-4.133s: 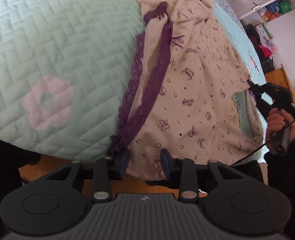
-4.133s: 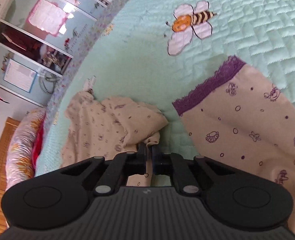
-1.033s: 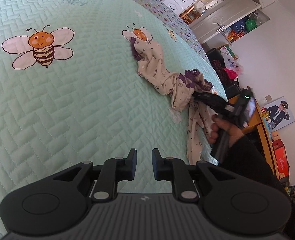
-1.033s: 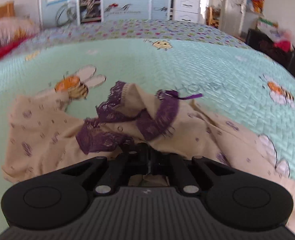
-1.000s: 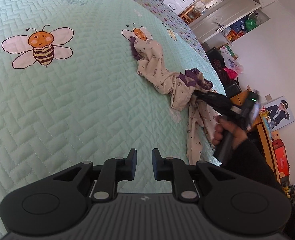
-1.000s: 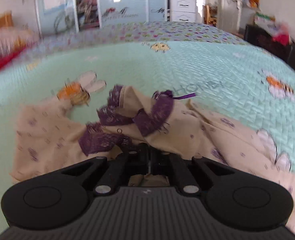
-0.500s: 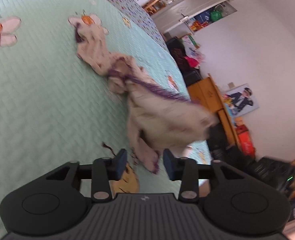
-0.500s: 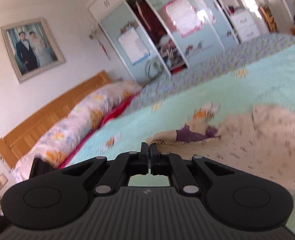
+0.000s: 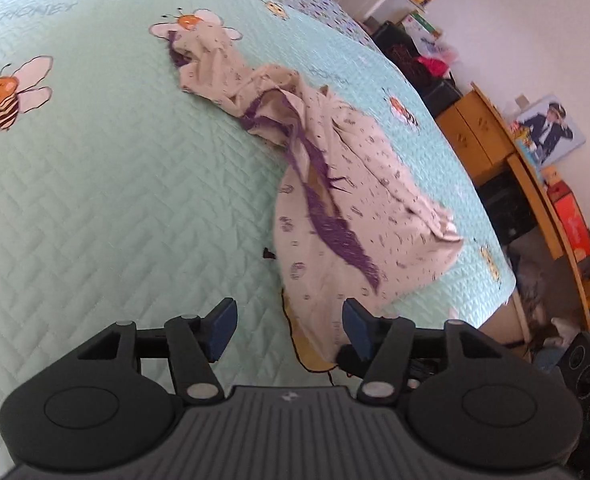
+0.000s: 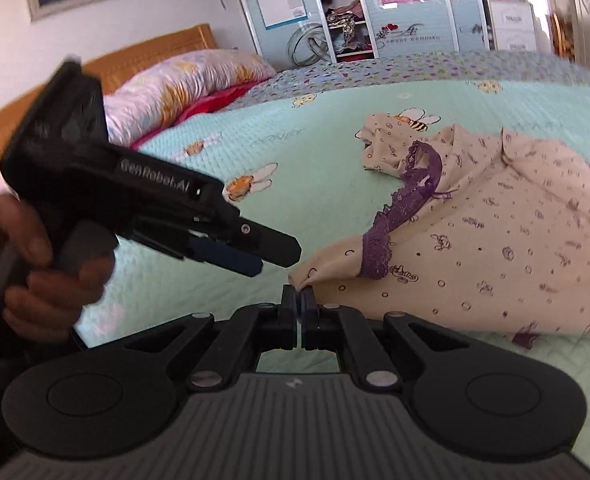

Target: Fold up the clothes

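Now right tool (image 10: 298,295) pinching garment (image 10: 475,252) corner; left tool (image 9: 287,322) opening.

both wrist views: angled down | close | share garment (image 9: 335,200)

The nightdress (image 10: 495,248) pinched at its corner in my right hand-held gripper (image 10: 299,300) is thin, soft matt cloth, cream with a small dark print, edged in purple lace trim (image 10: 399,208) that looks open and rough. Under it the bedspread (image 9: 95,200) is mint quilted fabric, its stitching raised in a zigzag, dull in finish. My left hand-held gripper (image 9: 287,324), its jaws opening with no cloth between them, is black matt plastic with blue pads (image 9: 223,326) and small shiny metal pins; its ribbed base looks slightly grainy. Beyond it to the right, the cabinet (image 9: 479,132) is smooth yellowish wood.
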Motion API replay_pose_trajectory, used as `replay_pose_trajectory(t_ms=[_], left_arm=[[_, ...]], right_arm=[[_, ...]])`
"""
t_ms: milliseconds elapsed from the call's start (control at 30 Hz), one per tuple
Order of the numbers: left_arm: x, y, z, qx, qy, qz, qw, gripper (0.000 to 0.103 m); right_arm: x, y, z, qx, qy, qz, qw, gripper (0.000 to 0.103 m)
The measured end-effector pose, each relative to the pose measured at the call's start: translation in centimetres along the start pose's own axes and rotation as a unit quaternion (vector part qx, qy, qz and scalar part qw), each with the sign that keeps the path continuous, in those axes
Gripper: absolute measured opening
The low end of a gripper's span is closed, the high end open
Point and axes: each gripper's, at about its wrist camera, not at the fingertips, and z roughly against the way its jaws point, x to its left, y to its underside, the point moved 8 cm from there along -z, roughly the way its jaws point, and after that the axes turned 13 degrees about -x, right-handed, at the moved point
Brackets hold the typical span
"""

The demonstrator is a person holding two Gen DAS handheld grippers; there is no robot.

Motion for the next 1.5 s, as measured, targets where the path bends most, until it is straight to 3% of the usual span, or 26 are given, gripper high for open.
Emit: replay_pose_trajectory(t_ms=[100, 167, 200, 233, 367, 433, 600, 767, 833, 900, 967, 1100, 1200, 1300, 1400, 1500], left_arm=[[-1.3, 0.2, -1.2, 0.009, -0.009, -0.057, 0.9983, 0.065], [-2.2, 0.3, -2.3, 0.017, -0.025, -0.100, 0.9946, 0.065], [-2.5, 0.6, -2.8, 0.021, -0.035, -0.119, 0.9920, 0.065], [-2.7, 0.8, -3.4, 0.025, -0.046, -0.139, 0.9889, 0.066], [-2.9, 2.0, -5.1, 0.039, -0.073, -0.184, 0.9794, 0.066], [-2.9, 2.4, -5.9, 0.043, -0.079, -0.187, 0.9783, 0.066], [-2.8, 3.1, -7.9, 0.042, -0.112, -0.181, 0.9762, 0.063], [-2.1, 2.9, -8.3, 0.028, -0.115, -0.125, 0.9851, 0.033], [-1.7, 2.6, -7.8, 0.020, -0.114, -0.092, 0.9890, 0.027], [-1.6, 2.2, -6.9, 0.005, -0.103, -0.060, 0.9929, 0.024], [-1.7, 1.6, -5.9, -0.018, -0.086, -0.039, 0.9953, 0.007], [-1.3, -0.6, -4.1, -0.067, -0.072, 0.001, 0.9952, 0.005], [-2.2, -4.1, -1.6, -0.117, -0.049, 0.031, 0.9914, 0.005], [-5.3, -9.0, 2.7, -0.182, 0.002, 0.041, 0.9824, 0.005], [-8.1, -13.3, 7.7, -0.248, 0.033, 0.038, 0.9674, 0.005], [-9.4, -16.0, 12.4, -0.293, 0.061, 0.049, 0.9528, 0.004]], right_arm=[[-0.6, 0.5, -0.1, 0.004, 0.010, 0.004, 1.000, 0.010], [-1.0, 0.8, 0.0, 0.004, 0.025, 0.004, 1.000, 0.027], [-1.3, 0.8, 0.2, 0.004, 0.032, 0.002, 0.999, 0.041], [-1.7, 0.8, 0.5, 0.002, 0.039, -0.002, 0.999, 0.047], [-3.6, 0.6, 2.0, -0.006, 0.061, -0.024, 0.998, 0.049], [-4.6, 0.9, 2.6, -0.006, 0.077, -0.031, 0.997, 0.055], [-6.6, 1.6, 2.9, -0.004, 0.095, -0.064, 0.993, 0.055], [-7.6, 1.6, 3.2, -0.016, 0.098, -0.089, 0.991, 0.055], [-8.1, 1.7, 3.4, -0.018, 0.101, -0.102, 0.989, 0.055], [-8.6, 1.8, 3.5, -0.020, 0.103, -0.117, 0.988, 0.055], [-8.9, 1.8, 3.5, -0.020, 0.105, -0.124, 0.986, 0.055], [-9.4, 2.2, 3.2, -0.010, 0.111, -0.139, 0.984, 0.056], [-9.8, 2.4, 3.3, -0.009, 0.113, -0.157, 0.981, 0.056], [-10.2, 2.4, 3.5, -0.013, 0.113, -0.178, 0.977, 0.056], [-10.6, 1.9, 3.9, -0.029, 0.106, -0.218, 0.970, 0.056], [-11.5, 1.5, 4.5, -0.056, 0.097, -0.282, 0.953, 0.058]])
